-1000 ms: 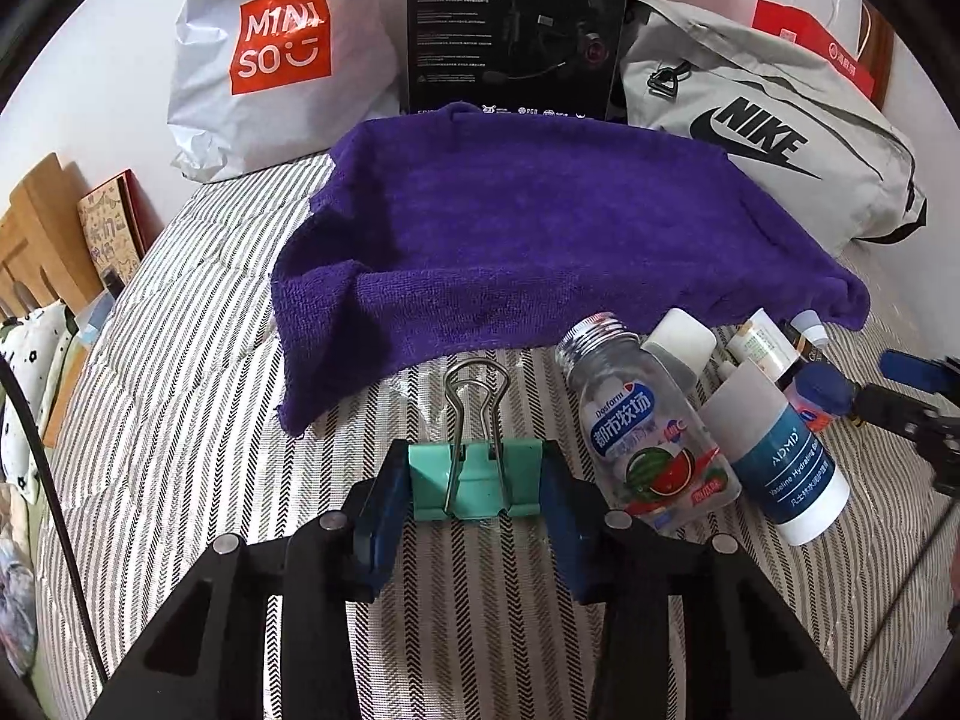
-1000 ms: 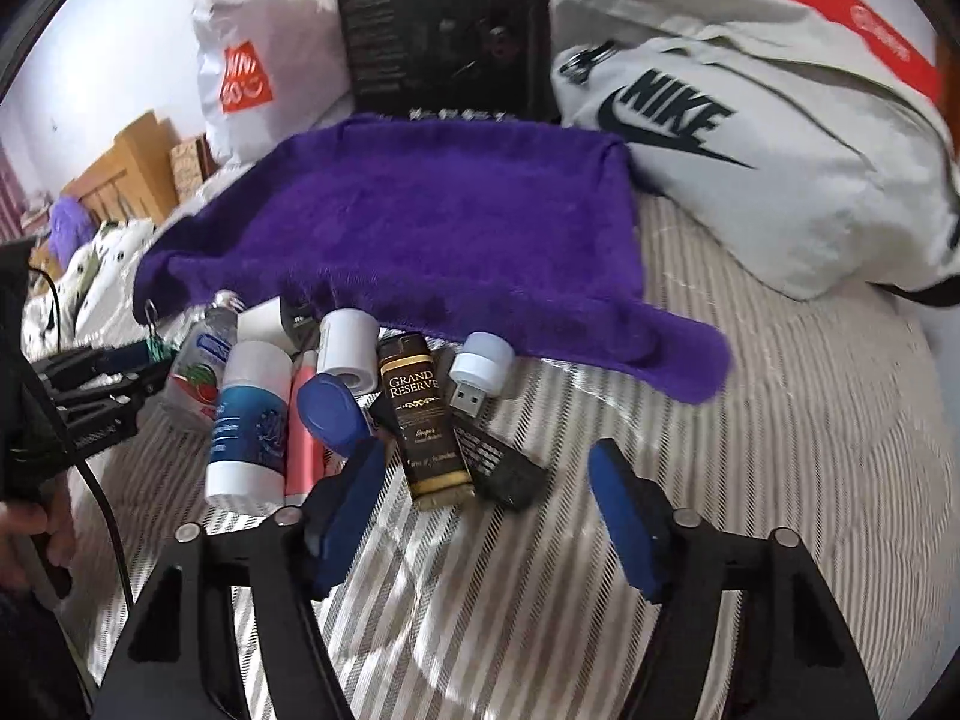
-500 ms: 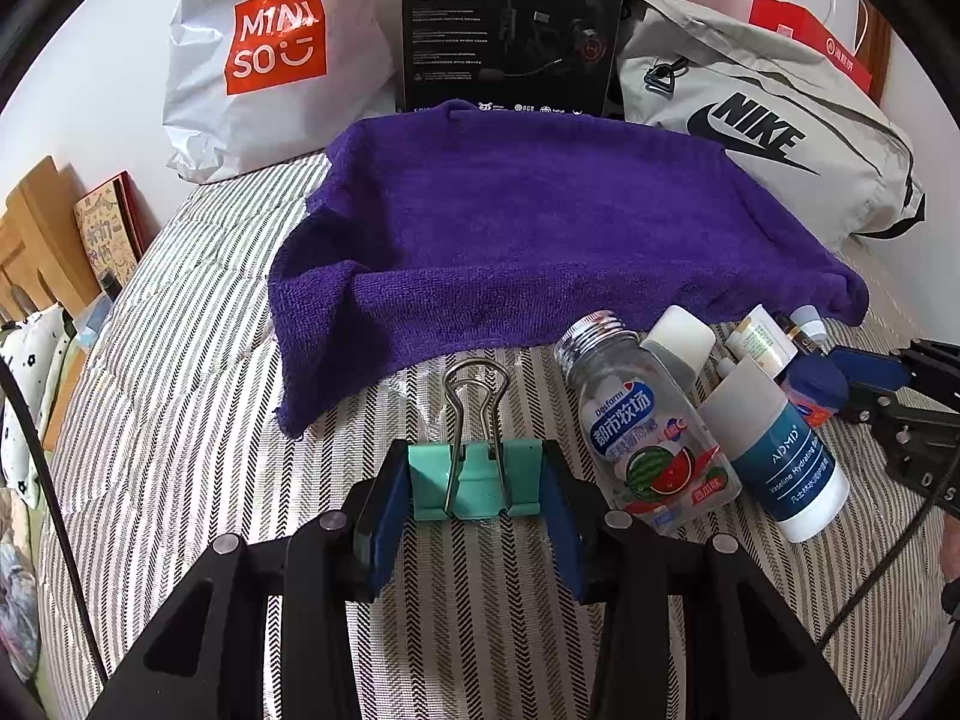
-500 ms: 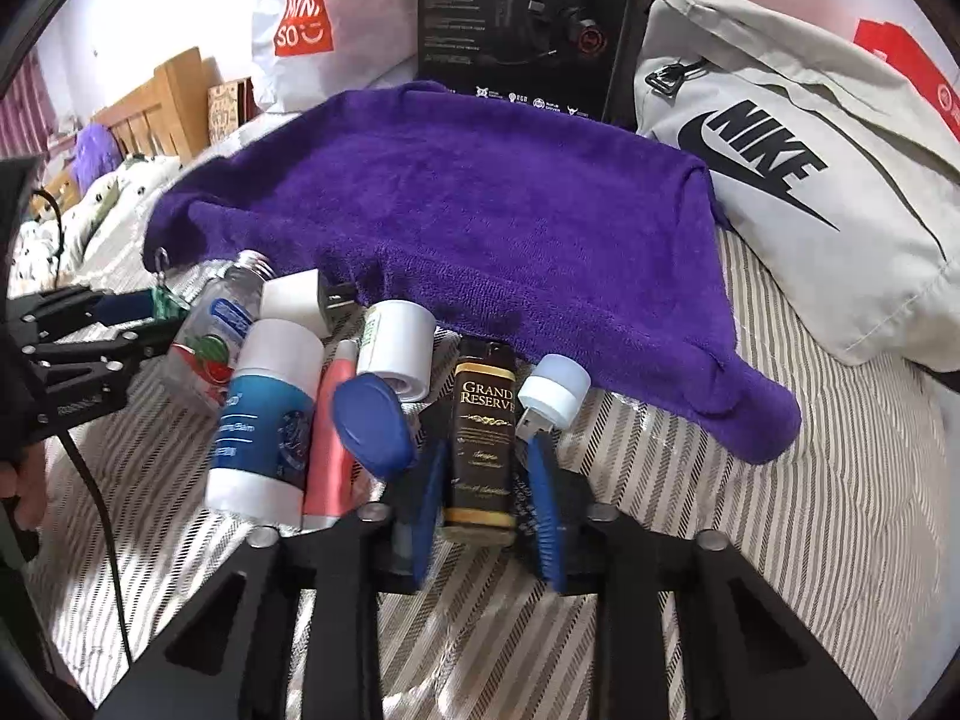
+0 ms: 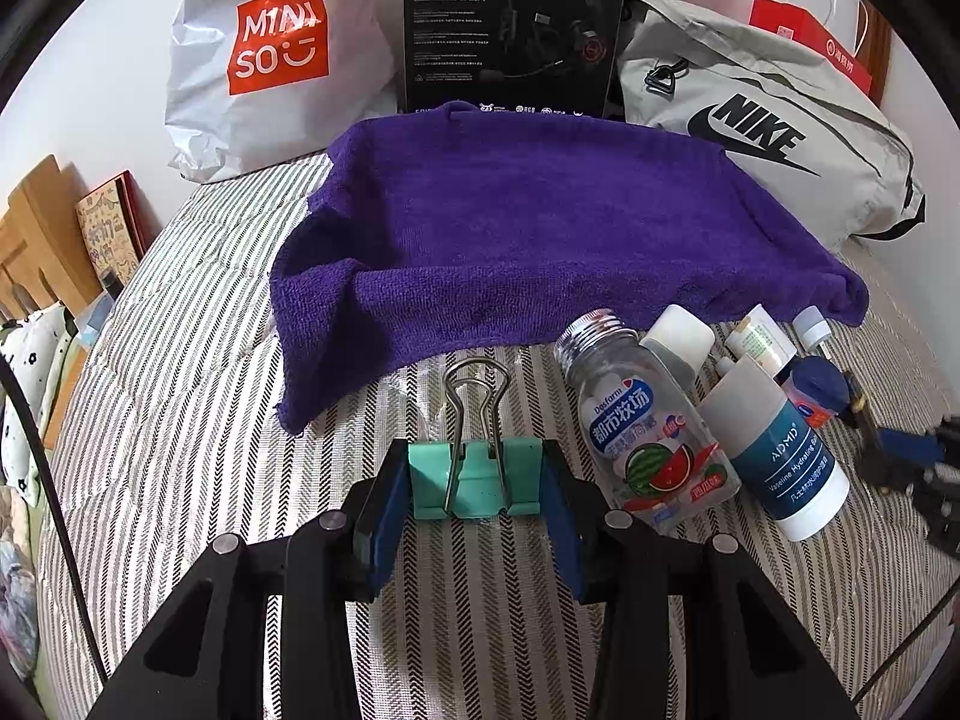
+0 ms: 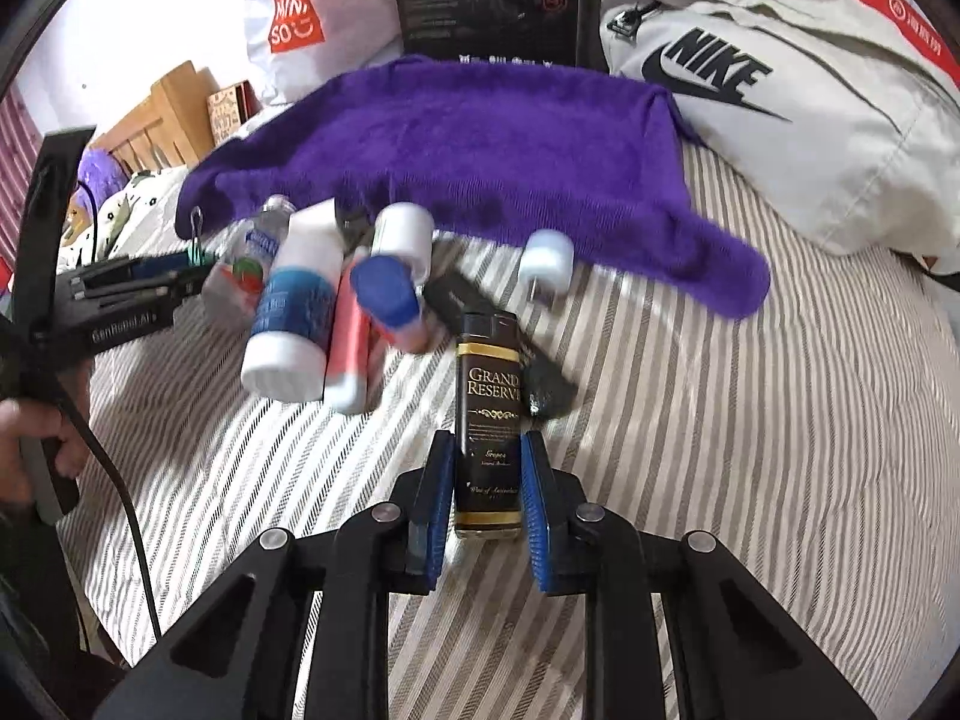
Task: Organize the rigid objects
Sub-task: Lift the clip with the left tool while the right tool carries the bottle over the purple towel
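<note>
My left gripper [image 5: 468, 486] is shut on a teal binder clip [image 5: 465, 477] held just above the striped bedcover, its wire handles pointing toward the purple towel [image 5: 540, 228]. My right gripper [image 6: 485, 480] is shut on a dark Grand Reserve bottle [image 6: 487, 414], lifted clear of the pile. The pile beside it holds a clear watermelon-label bottle [image 5: 648, 432], a white Vaseline lotion bottle [image 5: 774, 450], a blue-capped tube [image 6: 384, 294], a white-capped tube [image 6: 405, 234], a small white plug [image 6: 545, 264] and a black item [image 6: 549, 390].
A Miniso bag [image 5: 270, 60], a black headset box [image 5: 510, 24] and a grey Nike bag [image 5: 762, 144] stand behind the towel. A wooden headboard [image 5: 30, 240] is at the left. A hand [image 6: 36, 438] holds the left gripper's handle.
My right gripper went from open to shut on the Grand Reserve bottle and has drawn it back out of the pile. The left gripper kept the binder clip almost still.
</note>
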A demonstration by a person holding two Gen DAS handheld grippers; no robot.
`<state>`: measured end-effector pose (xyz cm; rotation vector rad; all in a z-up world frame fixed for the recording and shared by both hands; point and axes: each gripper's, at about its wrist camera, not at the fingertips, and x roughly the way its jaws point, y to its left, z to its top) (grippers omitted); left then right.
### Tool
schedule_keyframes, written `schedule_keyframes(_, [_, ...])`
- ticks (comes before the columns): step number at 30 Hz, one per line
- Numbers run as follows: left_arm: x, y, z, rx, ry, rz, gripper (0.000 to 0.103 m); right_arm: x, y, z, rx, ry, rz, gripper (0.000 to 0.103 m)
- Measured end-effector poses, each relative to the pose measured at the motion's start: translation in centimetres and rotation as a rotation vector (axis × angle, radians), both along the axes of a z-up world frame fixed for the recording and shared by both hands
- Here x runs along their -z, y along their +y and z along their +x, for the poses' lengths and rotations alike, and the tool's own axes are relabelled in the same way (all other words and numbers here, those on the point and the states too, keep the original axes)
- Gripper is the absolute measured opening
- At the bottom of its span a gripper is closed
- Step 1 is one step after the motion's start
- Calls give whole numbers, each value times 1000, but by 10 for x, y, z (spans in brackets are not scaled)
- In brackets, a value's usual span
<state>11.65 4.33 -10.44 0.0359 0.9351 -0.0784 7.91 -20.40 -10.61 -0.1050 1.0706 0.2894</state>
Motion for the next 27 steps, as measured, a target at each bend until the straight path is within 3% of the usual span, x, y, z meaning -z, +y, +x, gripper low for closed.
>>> schedule_keyframes(10, [0, -1, 1, -7, 4, 0, 40, 3, 4, 12, 23, -14, 11, 24])
schedule_keyframes(27, [-15, 12, -15, -10, 8, -29, 39, -12, -7, -8, 48, 4, 43, 23])
